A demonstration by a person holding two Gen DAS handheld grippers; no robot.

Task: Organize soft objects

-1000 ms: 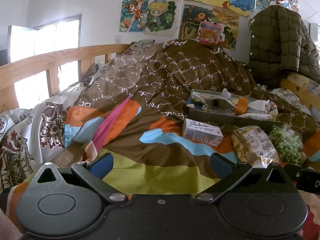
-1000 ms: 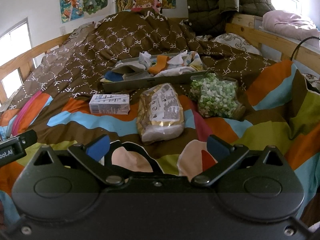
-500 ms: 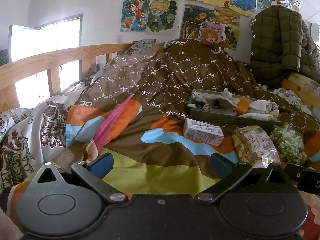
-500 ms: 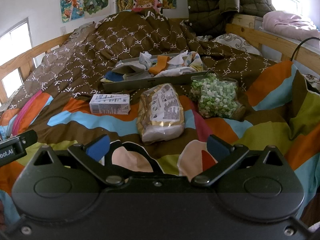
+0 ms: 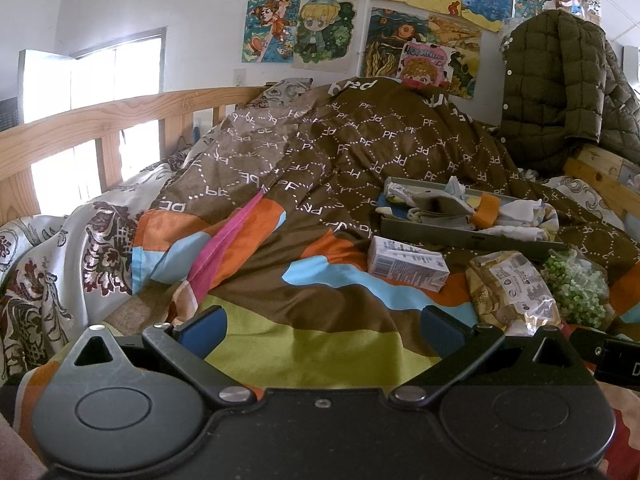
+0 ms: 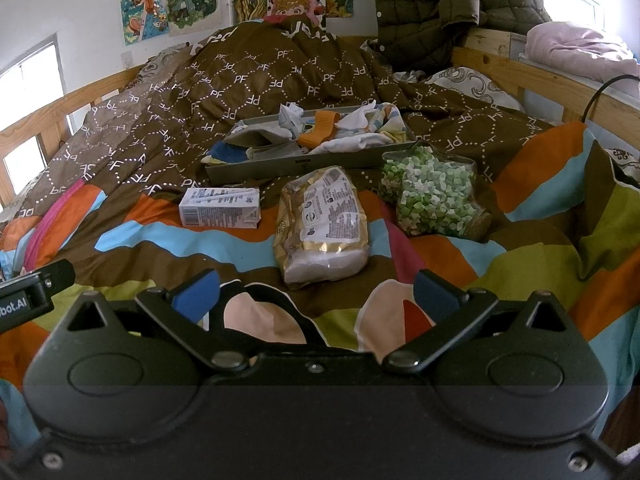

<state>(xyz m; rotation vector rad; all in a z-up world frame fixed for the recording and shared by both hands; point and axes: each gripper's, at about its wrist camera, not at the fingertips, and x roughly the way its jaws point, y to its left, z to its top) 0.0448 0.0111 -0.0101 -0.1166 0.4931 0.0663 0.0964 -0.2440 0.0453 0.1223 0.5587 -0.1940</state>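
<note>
A grey tray (image 6: 304, 162) full of crumpled soft cloths and socks (image 6: 360, 128) lies on the bed; it also shows in the left wrist view (image 5: 460, 234). In front of it lie a white carton (image 6: 220, 212), a gold snack bag (image 6: 324, 224) and a clear bag of green and white pieces (image 6: 432, 196). The carton (image 5: 406, 264), gold bag (image 5: 512, 292) and green bag (image 5: 578, 288) show in the left view too. My left gripper (image 5: 320, 330) is open and empty over the quilt. My right gripper (image 6: 316, 292) is open and empty, just short of the gold bag.
A colourful striped quilt (image 5: 304, 320) and a brown patterned duvet (image 6: 248, 72) cover the bed. A wooden rail (image 5: 100, 120) runs along the left, another (image 6: 520, 68) along the right. An olive padded jacket (image 5: 560, 88) hangs at the back. A pink blanket (image 6: 580, 48) lies beyond the right rail.
Both views have shifted only very slightly; the grippers stay open and nothing on the bed has moved.
</note>
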